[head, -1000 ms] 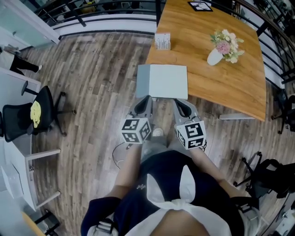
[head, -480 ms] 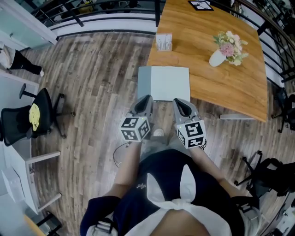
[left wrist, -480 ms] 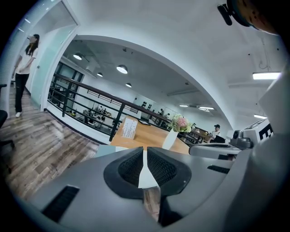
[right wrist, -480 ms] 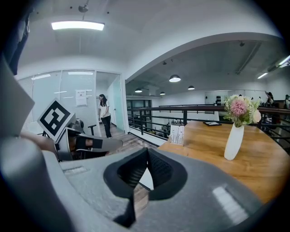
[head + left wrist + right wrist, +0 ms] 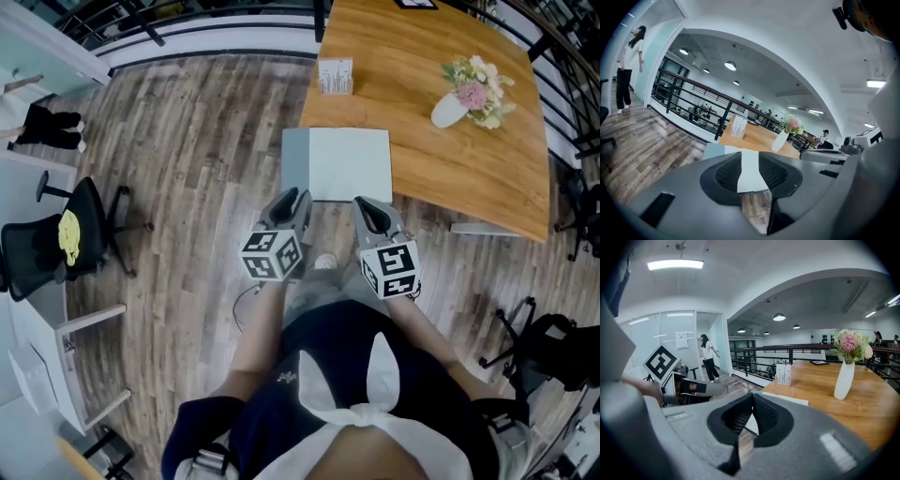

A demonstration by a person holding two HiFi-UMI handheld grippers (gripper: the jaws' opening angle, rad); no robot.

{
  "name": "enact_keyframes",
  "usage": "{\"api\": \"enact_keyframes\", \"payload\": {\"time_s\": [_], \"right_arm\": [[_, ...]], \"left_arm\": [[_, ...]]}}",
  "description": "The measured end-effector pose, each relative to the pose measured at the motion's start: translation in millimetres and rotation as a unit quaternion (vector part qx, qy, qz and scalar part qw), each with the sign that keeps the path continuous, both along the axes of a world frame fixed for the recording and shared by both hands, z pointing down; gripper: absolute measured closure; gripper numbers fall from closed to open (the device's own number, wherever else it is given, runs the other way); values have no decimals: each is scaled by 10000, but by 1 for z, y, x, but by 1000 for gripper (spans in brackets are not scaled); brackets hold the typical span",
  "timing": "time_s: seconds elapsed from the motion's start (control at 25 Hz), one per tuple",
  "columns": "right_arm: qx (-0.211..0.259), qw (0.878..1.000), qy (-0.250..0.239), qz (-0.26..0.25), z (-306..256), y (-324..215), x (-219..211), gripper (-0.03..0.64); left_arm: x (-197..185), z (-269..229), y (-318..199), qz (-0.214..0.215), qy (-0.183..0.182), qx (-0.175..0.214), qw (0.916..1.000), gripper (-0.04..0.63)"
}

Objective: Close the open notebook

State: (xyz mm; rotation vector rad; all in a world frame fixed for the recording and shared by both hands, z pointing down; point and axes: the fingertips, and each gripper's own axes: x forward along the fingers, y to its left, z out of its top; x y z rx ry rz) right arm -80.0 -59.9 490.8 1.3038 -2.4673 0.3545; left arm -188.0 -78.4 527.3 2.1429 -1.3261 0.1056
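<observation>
Left gripper jaws, pressed together a second ago, are opening now, and both grippers have edged a little nearer the notebook. At far left a black office chair stands on the plank floor, well apart from the work. The left gripper's pads stand spread with nothing between them; the white page shows through the gap beyond. The notebook lies flat on the near left corner of the wooden table, grey strip at its left jutting past the edge. The right gripper hovers just short of it, pads closed together on nothing. A card stand stands beyond the notebook; a vase of flowers is farther right.
</observation>
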Motion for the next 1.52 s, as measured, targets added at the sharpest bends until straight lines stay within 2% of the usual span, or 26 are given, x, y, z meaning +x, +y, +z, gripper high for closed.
{"api": "enact_keyframes", "payload": {"time_s": [0.32, 0.6, 1.0, 1.24, 1.52], "right_arm": [[-210, 9997, 57, 102, 17, -10, 2, 618], [-282, 9995, 105, 102, 25, -20, -1, 618], [-309, 9995, 91, 58, 25, -31, -6, 618], [-356, 9993, 106, 48, 32, -32, -5, 618], [-388, 9992, 114, 40, 34, -35, -6, 618]], "left_arm": [[-20, 30, -17, 6, -192, -244, 9995, 393], [-32, 55, -30, 38, -203, -510, 9985, 350], [-42, 89, -41, 66, -219, -835, 9962, 330], [-44, 116, -43, 68, 58, -1195, 9928, 328], [-54, 138, -44, -93, 215, -1446, 9892, 322]]}}
